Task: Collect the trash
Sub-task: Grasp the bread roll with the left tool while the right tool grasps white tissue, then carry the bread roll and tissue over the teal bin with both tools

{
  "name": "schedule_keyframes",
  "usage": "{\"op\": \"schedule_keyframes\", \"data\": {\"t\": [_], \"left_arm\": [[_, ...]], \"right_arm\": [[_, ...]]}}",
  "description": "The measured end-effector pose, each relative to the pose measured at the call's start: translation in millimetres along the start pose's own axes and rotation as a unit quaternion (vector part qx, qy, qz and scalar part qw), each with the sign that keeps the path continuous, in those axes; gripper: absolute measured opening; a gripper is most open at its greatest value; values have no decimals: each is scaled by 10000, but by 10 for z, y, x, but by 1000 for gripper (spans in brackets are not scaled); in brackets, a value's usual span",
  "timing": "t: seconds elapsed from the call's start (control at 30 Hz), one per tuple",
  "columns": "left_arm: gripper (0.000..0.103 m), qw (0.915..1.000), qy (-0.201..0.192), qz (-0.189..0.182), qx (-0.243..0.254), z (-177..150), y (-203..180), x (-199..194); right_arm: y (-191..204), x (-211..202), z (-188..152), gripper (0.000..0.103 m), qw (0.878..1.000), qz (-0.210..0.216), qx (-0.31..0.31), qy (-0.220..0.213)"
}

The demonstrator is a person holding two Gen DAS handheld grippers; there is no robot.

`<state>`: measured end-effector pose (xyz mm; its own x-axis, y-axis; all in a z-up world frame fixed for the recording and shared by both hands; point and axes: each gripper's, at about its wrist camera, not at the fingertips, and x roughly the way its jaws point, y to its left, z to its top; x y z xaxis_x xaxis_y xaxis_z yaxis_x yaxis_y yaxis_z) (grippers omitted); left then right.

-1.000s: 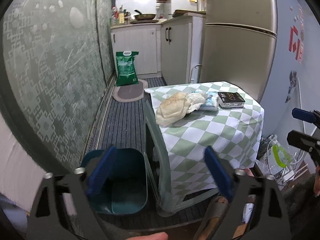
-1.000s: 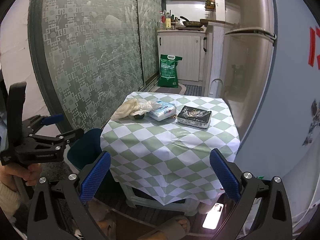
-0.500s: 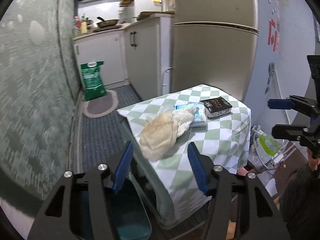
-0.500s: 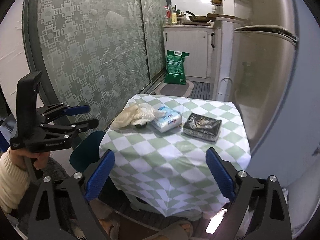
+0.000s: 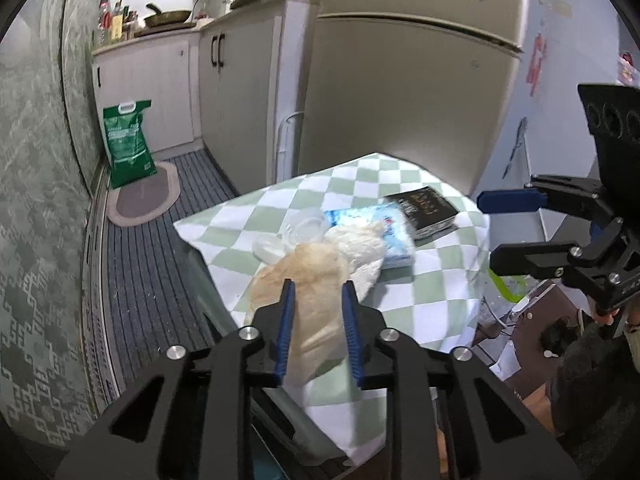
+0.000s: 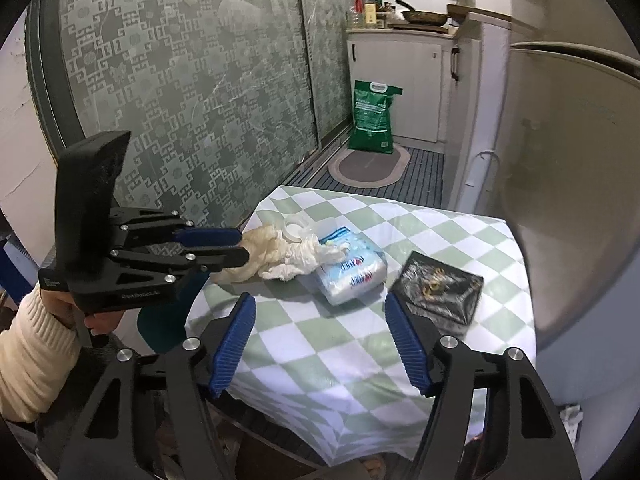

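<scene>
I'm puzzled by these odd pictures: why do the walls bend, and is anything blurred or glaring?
Left wrist view: fisheye lens bows the fridge; tissue pack slightly smeared. Right wrist view: the patterned door curves; bright glare above the counter; black corners are the lens rim.

Not much here can be read. The black left gripper (image 6: 236, 246) has small pale letters pressed into its side, low near the hand; they seem to start with "Cen", but the rest is too blurry to make out. The green bag (image 6: 373, 117) on the floor by the cupboards has white writing on its front, too small to read. The black box (image 6: 438, 293) on the checked table has shiny gold letters on top, but they are smeared. The blue and white pack (image 6: 352, 266) beside it has red and blue marks I cannot read. Red shapes (image 5: 536, 65) stick on the wall, also unclear.
</scene>
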<state>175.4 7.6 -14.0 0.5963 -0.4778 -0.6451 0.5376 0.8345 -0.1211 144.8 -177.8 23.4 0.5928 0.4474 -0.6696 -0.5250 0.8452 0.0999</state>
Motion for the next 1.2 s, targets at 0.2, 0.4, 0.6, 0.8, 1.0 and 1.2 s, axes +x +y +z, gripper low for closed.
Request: {"op": "schedule_keyframes", "data": {"t": [0.2,0.4,0.6,0.8,1.0,1.2], "left_arm": [[27,9999,-68,98,-52,-33,51,25],[30,9997,-61,112,-206,-24,146,47],[3,9986,-9,-77,-525,-59,248,86],[1,9970,-332,-144,-684,-60,291,-98],[1,9947,-718,-92,-731,-88,317,-361],[1,9894,-1087,125,-956,-169,433,-584]], "right_arm": [[101,185,171,65,9997,110,-220,72],[97,254,205,65,9997,193,-120,33],[111,318,198,63,9997,212,-73,-49],[154,442,172,50,9997,109,-219,67],[187,416,221,49,9995,-33,-323,-43],[173,520,276,46,9994,-133,-335,3]]}}
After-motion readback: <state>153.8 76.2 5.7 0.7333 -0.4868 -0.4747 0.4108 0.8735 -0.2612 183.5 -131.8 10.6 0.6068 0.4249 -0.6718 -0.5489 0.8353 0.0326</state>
